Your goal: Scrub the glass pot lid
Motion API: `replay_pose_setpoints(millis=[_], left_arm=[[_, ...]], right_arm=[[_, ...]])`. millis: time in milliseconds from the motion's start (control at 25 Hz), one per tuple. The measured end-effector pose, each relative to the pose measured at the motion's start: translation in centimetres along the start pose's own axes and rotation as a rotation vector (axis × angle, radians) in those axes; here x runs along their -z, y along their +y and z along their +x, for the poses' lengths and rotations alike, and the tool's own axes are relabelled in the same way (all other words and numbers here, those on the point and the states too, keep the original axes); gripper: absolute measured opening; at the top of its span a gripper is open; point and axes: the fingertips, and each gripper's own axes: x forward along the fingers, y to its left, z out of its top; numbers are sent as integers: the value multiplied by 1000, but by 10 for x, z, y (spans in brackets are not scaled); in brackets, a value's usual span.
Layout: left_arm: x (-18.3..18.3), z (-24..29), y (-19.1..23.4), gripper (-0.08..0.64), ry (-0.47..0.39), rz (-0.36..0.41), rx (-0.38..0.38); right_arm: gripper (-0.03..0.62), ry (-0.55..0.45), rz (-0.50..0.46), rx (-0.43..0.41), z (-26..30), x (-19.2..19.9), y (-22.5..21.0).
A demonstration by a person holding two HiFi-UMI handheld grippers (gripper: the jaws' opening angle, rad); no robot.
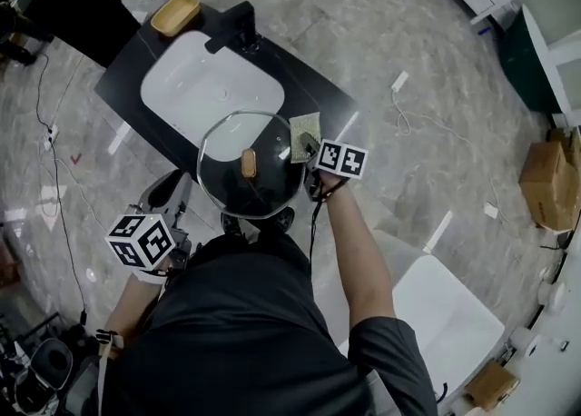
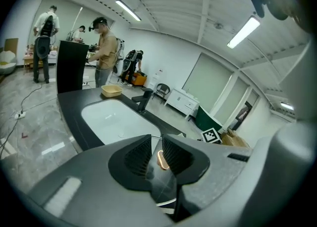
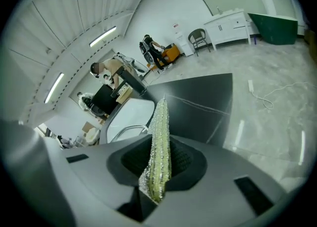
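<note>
Left tool (image 2: 156, 147) is clamped on the rim of the glass pot lid (image 1: 229, 158), held mid-frame over the table (image 1: 123, 89) edge. Right tool (image 3: 159, 157) pinches a scouring pad (image 3: 160, 132) at the lid's right rim. Scrubbing judged barely begun; no suds evident.

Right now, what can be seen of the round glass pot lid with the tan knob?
The round glass pot lid is clear glass with a thin metal rim and a tan oval knob at its centre. It looks dark, since the black counter shows through. It is held about flat, top up, over the counter's near edge, just in front of the white sink. The left gripper is clamped on its near rim; the green scouring pad in the right gripper meets its right rim.
</note>
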Motion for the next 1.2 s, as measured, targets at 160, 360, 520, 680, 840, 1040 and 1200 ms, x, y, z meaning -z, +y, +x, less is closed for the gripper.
replay_pose_setpoints(millis=[160, 360, 520, 680, 840, 1040, 1200], left_arm=[[-6, 19, -29, 71, 25, 52, 76], [-3, 31, -50, 71, 43, 66, 134], [-2, 28, -47, 71, 41, 48, 136], [-3, 15, -24, 71, 18, 22, 93], [-4, -4, 5, 71, -17, -17, 29], [1, -15, 19, 71, -22, -38, 0], [3, -6, 8, 71, -2, -14, 31]], right_arm=[[64, -92, 37, 49, -36, -4, -18], [64, -198, 57, -4, -70, -2, -1], [64, -207, 50, -118, -62, 12, 47], [64, -159, 47, -196, -30, 43, 88], [64, -106, 80, -219, -6, 69, 104], [64, -80, 37, -175, 0, 78, 95], [64, -100, 23, -131, -7, 74, 76]])
